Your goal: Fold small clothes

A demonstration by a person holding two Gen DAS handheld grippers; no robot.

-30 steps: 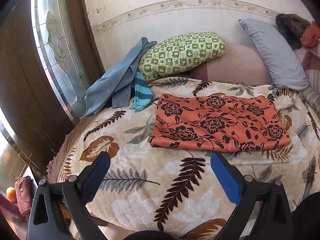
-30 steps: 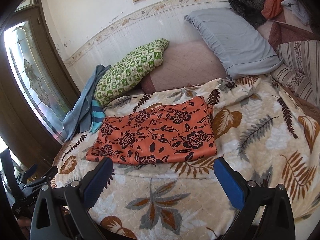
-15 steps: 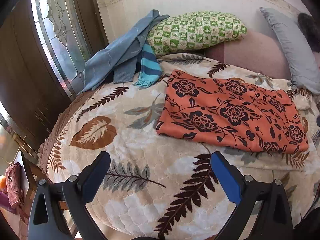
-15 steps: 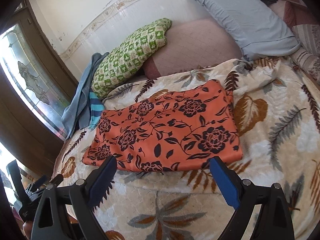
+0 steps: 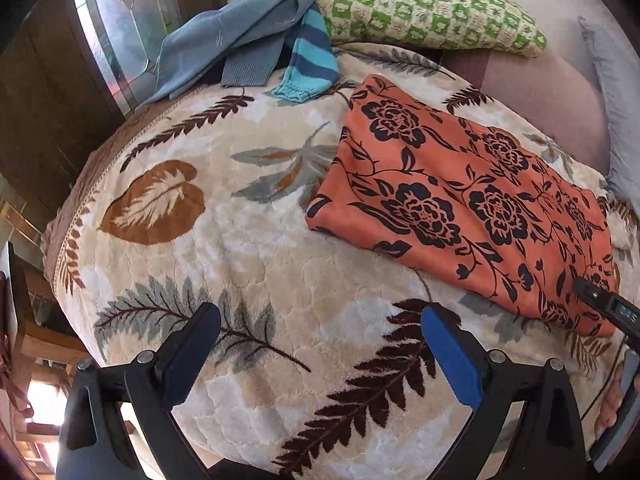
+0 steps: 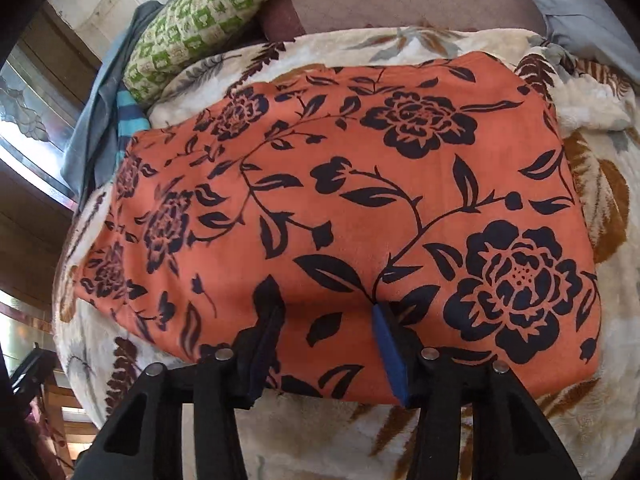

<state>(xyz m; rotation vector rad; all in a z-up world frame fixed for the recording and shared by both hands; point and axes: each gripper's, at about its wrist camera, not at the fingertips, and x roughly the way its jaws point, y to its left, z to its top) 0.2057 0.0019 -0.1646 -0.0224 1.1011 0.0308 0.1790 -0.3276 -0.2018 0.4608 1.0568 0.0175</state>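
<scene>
Over orange floral cloth [image 6: 340,208], right tongs [image 6: 326,320] only.

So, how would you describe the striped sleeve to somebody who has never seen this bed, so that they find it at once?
Start at the leaf-patterned blanket covering the bed, and go to its far edge, below the green checked pillow. There a pile of grey-blue clothes hangs down, and the striped sleeve lies at its right side. Only it has turquoise and dark blue stripes with a ribbed turquoise cuff.

The left wrist view looks across the leaf-print blanket [image 5: 248,240] from its near edge; the right wrist view presses close over the shared orange floral cloth [image 6: 360,184].
</scene>
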